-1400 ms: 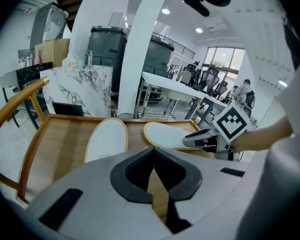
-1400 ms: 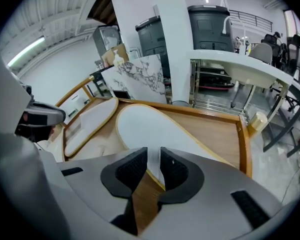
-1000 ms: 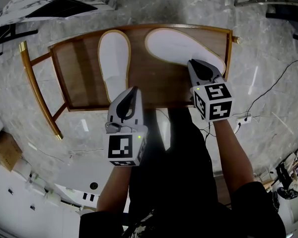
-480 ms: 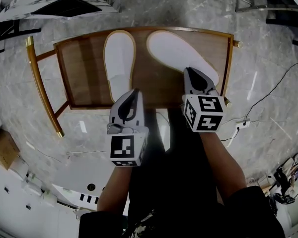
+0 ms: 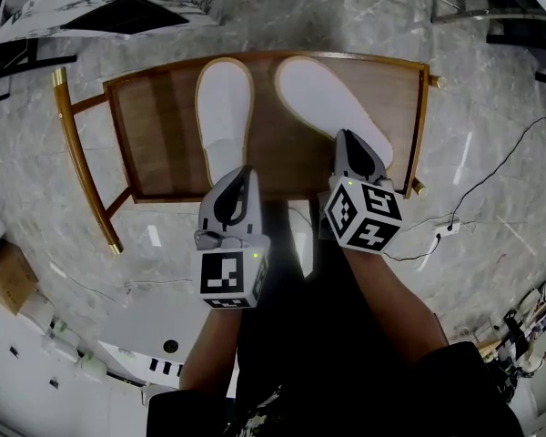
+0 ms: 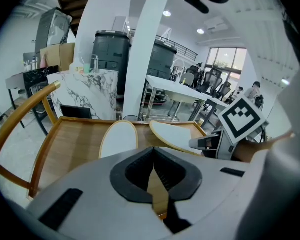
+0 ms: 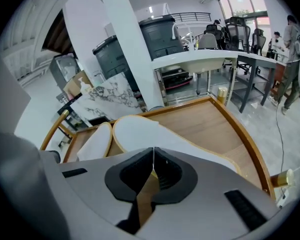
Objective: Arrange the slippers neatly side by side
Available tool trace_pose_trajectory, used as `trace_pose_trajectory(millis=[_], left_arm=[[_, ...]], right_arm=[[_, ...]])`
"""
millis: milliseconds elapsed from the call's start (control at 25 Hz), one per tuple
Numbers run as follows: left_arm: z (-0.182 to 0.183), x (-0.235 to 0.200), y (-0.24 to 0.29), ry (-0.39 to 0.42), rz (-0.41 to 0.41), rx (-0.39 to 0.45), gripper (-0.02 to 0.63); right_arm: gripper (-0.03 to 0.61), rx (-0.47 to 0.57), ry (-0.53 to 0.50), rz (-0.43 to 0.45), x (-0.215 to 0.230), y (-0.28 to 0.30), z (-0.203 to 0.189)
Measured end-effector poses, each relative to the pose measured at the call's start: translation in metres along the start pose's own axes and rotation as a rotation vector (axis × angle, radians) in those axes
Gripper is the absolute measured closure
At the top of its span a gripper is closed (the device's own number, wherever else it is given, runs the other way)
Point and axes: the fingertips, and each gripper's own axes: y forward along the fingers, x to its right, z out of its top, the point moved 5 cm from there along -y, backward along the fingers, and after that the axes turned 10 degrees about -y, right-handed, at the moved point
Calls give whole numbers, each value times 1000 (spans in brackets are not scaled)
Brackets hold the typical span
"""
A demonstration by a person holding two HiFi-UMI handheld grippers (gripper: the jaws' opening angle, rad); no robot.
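Note:
Two white slippers with tan rims lie on a wooden chair seat (image 5: pixel 155 126). The left slipper (image 5: pixel 224 107) points straight away from me. The right slipper (image 5: pixel 332 107) slants, its toe leaning toward the left one. My right gripper (image 5: pixel 346 138) is shut on the right slipper's heel rim, and the white slipper (image 7: pixel 155 134) runs out from under its closed jaws. My left gripper (image 5: pixel 245 171) hovers at the left slipper's heel, shut and empty; the left slipper (image 6: pixel 119 138) lies just beyond its tips (image 6: pixel 153 155). The right slipper (image 6: pixel 177 133) shows beside it.
The seat has a raised wooden rim and a curved brass-coloured back rail (image 5: pixel 77 167) at left. Around it is grey marble floor with a power strip and cable (image 5: pixel 446 224) at right and a cardboard box (image 5: pixel 5 276) at left. My black-clad legs stand below the seat's near edge.
My right gripper has shifted left and rolled, dragging the right slipper's heel leftward so the slipper stands less slanted. The left gripper has stayed where it was.

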Motion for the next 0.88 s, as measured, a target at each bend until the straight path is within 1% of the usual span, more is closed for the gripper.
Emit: trace_pose_trajectory(millis=[80, 160, 240, 360, 600, 760, 880], left_arm=[[0, -3, -1, 0, 5, -2, 609], [-2, -6, -2, 2, 13, -5, 609], [-3, -8, -3, 1, 20, -5, 609], [-2, -9, -3, -3, 22, -1, 609], [-6, -7, -4, -13, 21, -4, 609], [-2, -7, -3, -19, 23, 9, 609], [2, -6, -3, -21, 22, 24, 609]], right_arm=[[574, -21, 12, 29, -8, 3, -5], [574, -44, 13, 91, -20, 8, -8], [572, -56, -25, 142, -31, 11, -9], [572, -66, -92, 193, -43, 14, -10], [571, -104, -132, 284, -57, 17, -17], [508, -91, -168, 372, -69, 12, -11], [505, -67, -250, 398, -67, 4, -5]])
